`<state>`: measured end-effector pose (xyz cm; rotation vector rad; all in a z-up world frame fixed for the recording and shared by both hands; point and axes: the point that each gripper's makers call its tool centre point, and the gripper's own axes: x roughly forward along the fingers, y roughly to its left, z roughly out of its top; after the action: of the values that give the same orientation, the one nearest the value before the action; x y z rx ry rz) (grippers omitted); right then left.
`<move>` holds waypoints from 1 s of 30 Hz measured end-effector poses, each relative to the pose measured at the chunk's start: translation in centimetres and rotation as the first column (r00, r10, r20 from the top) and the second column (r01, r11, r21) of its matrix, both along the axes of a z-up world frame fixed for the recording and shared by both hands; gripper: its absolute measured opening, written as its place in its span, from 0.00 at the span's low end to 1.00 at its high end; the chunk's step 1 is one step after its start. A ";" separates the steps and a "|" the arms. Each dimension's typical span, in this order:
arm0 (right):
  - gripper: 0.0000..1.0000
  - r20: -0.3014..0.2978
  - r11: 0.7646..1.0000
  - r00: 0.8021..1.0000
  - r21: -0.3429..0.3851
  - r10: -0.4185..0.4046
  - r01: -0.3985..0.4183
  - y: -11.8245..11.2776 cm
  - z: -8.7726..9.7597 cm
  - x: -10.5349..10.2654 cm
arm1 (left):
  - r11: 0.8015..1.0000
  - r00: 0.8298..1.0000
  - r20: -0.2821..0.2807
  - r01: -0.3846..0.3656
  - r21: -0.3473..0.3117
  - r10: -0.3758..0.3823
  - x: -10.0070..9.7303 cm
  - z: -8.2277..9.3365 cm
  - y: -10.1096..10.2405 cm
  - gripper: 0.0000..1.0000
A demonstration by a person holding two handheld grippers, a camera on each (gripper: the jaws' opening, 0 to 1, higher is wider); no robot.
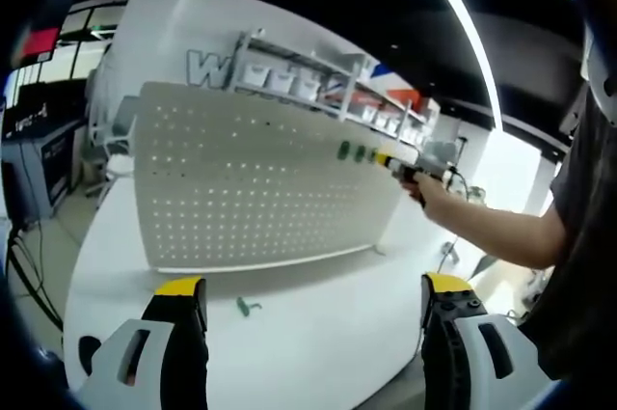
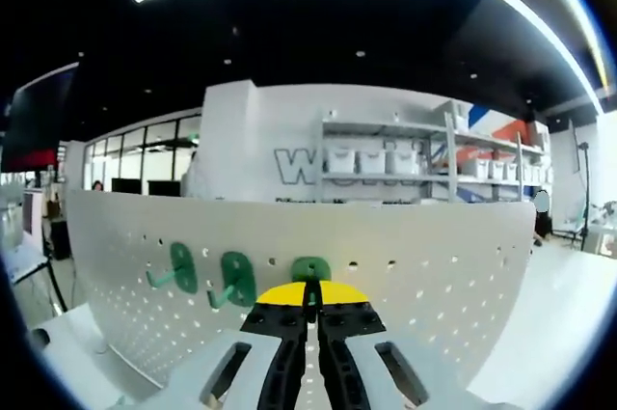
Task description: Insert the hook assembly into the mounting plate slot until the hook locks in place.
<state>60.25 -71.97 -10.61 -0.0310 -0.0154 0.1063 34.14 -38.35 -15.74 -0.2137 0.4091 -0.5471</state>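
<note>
Left gripper [image 1: 313, 318] stood spread wide and empty above the white table [image 1: 318, 333], a loose green plastic hook [image 1: 248, 307] lying between its jaws, right gripper [image 2: 310, 306] pinched on a third green hook [image 2: 310, 270] at the white perforated mounting plate [image 2: 434, 265], two green hooks [image 2: 207, 275] hung left of it.

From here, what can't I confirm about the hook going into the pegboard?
- Right gripper view: the third green hook meets the pegboard behind the right gripper's yellow tips, so seating and lock are hidden.
- Left gripper view: the hooks are too small; the right gripper covers the insertion point.
</note>
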 end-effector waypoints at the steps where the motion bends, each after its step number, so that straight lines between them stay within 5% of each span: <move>1: 0.00 -0.003 1.000 1.000 0.006 -0.001 0.001 -0.1 0.0 0.1 | 1.000 1.000 -0.002 0.001 0.000 -0.001 0.0 -0.1 0.0 0.94; 10: 0.03 -0.086 1.000 0.996 0.026 0.003 -0.001 0.0 -0.6 0.1 | 1.000 1.000 -0.003 -0.004 -0.009 0.004 -0.6 -0.2 0.6 0.95; 20: 0.22 -0.121 0.999 0.993 0.051 -0.006 0.012 0.1 -0.8 -0.2 | 1.000 1.000 0.007 -0.016 -0.022 0.016 -1.3 -0.1 1.2 0.94; 30: 0.21 -0.114 1.000 0.993 0.021 -0.016 0.019 0.0 0.7 -1.0 | 0.999 0.999 0.029 -0.025 -0.033 0.026 -1.8 0.4 1.7 0.94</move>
<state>59.25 -71.97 -9.88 -0.0029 0.0980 0.0904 32.34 -36.70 -15.32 -0.2413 0.3684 -0.5319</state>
